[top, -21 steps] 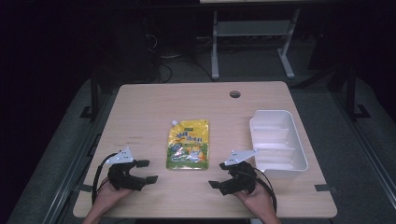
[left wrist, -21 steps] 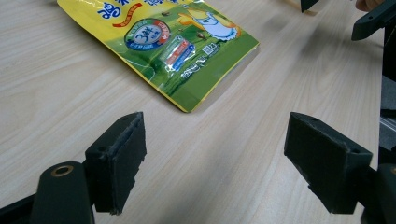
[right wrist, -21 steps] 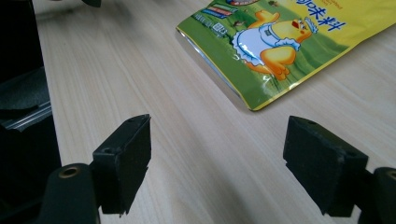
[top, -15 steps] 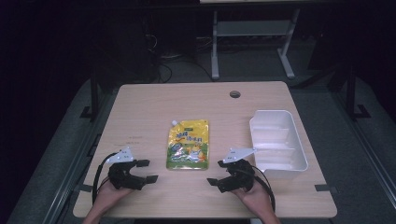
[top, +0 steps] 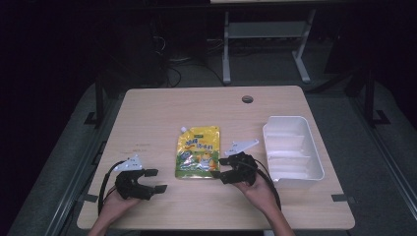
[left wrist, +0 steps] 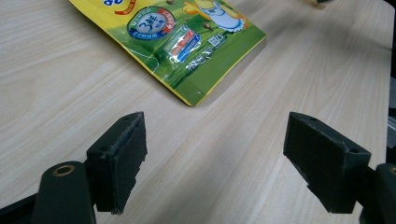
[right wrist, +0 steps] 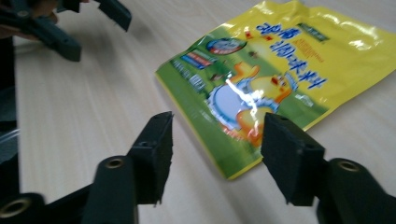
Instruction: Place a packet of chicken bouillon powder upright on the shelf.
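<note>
Wooden desk has free room; right claw, spread, reaches the pouch corner; left claw, spread, waits apart.

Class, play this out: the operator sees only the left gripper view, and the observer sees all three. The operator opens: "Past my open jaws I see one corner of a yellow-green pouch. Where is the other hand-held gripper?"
Observer: The right hand-held gripper is at the pouch, by its near right corner, with its jaws open.
Operator: Is there a container on the table?
Observer: Yes, a white plastic tray stands on the table's right side, apart from the pouch.
Operator: Does the pouch have a spout?
Observer: Yes, there is a small white cap at its far left corner.
</note>
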Demonstrator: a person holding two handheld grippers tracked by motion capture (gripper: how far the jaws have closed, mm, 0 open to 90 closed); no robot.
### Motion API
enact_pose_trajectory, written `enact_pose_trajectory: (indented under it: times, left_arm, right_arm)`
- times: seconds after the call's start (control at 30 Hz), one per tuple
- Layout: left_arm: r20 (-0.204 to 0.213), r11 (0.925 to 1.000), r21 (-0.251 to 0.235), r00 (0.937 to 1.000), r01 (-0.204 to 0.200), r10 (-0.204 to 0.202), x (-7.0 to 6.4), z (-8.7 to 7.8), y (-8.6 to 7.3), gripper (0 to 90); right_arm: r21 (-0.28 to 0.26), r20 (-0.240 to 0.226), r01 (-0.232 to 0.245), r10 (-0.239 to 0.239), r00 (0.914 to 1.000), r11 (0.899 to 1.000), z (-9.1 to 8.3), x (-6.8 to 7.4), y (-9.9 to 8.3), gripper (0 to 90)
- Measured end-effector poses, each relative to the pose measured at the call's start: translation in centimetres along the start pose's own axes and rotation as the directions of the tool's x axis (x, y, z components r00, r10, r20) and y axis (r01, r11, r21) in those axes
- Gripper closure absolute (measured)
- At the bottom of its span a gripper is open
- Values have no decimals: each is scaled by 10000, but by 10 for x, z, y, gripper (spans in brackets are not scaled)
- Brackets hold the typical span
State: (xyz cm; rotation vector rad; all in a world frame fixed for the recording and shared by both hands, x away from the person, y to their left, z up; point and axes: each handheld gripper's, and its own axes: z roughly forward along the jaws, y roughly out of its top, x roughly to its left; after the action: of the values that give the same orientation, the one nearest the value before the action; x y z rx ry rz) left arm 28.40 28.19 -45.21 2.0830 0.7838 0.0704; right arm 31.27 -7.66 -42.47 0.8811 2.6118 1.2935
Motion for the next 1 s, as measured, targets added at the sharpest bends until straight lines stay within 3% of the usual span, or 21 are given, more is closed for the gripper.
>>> enact_pose_trajectory:
  times: [0.17, 0.23, 0.47, 0.6, 0.73, 0.87, 1.0]
  left_arm:
    - [-72, 10000, 46, 10000, 18, -18, 0, 2, 1, 216]
    - [-93, 10000, 47, 10000, 15, -15, 0, 2, 2, 218]
    - [-249, 9999, 29, 9996, 133, -132, 1, 3, 4, 227]
    - [-299, 9997, 26, 9992, 254, -253, 1, 6, 8, 232]
    - [-414, 9992, 12, 9984, 394, -393, 2, 9, 14, 241]
    - [-693, 9983, 37, 9959, 581, -577, 5, 12, 23, 254]
    - [-932, 9965, 23, 9922, 835, -829, 11, 19, 40, 256]
  right_arm:
    - [135, 127, 134, -135, 9998, 9998, 17, -6, 13, 704]
    - [226, 76, 166, -168, 9998, 9996, 24, -6, 15, 738]
    - [904, 82, 309, -318, 9995, 9954, 43, -4, 14, 770]
    - [1195, 382, 165, -212, 9990, 9927, 50, -5, 10, 778]
    - [1131, 508, 98, -157, 9986, 9935, 50, -5, 7, 784]
    - [1229, 714, 322, -412, 9966, 9919, 51, -1, 7, 790]
    - [1198, 767, 366, -460, 9960, 9921, 51, -2, 7, 805]
